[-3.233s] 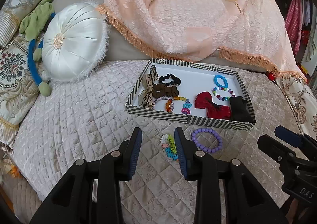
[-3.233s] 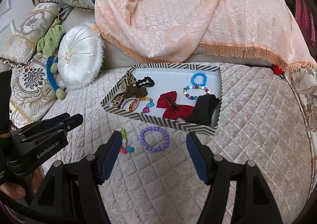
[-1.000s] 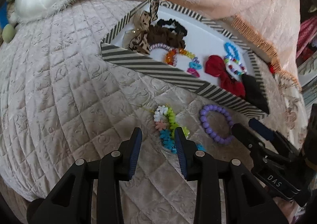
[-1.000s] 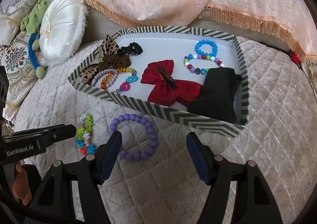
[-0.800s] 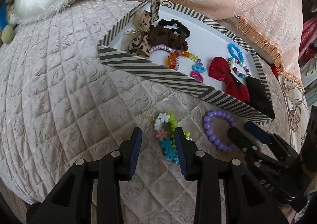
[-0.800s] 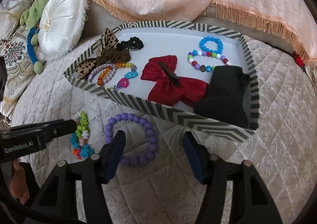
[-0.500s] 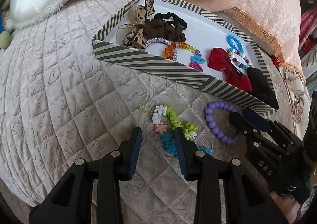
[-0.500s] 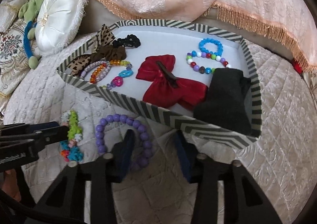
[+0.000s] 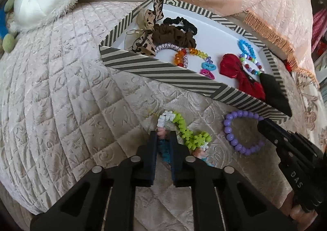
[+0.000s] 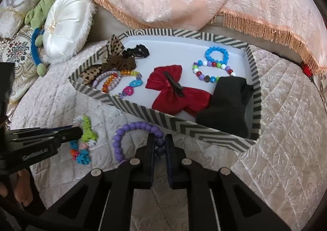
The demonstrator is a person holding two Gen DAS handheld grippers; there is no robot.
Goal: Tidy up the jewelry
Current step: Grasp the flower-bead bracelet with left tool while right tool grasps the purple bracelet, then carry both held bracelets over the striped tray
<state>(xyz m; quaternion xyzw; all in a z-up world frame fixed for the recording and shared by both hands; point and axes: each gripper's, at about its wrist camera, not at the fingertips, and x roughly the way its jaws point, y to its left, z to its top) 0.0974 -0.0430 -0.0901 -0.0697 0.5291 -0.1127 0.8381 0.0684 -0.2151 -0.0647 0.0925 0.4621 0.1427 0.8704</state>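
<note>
The flower bracelet (image 9: 181,128) is pinched by the just-closed left gripper (image 9: 163,139), the purple bead bracelet (image 10: 130,135) by the right gripper (image 10: 159,141); both are held on the quilt (image 9: 61,92), just before the striped tray (image 10: 173,122)

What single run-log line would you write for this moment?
left tool: just closed on flower bracelet | right tool: just closed on purple bracelet | both bracelets on quilt | striped tray: awaiting them

Both sets of jaws have just been closing: the left gripper (image 9: 164,139) now pinches the flower bracelet (image 9: 181,126), the right gripper (image 10: 160,142) the purple bead bracelet (image 10: 130,128).
</note>
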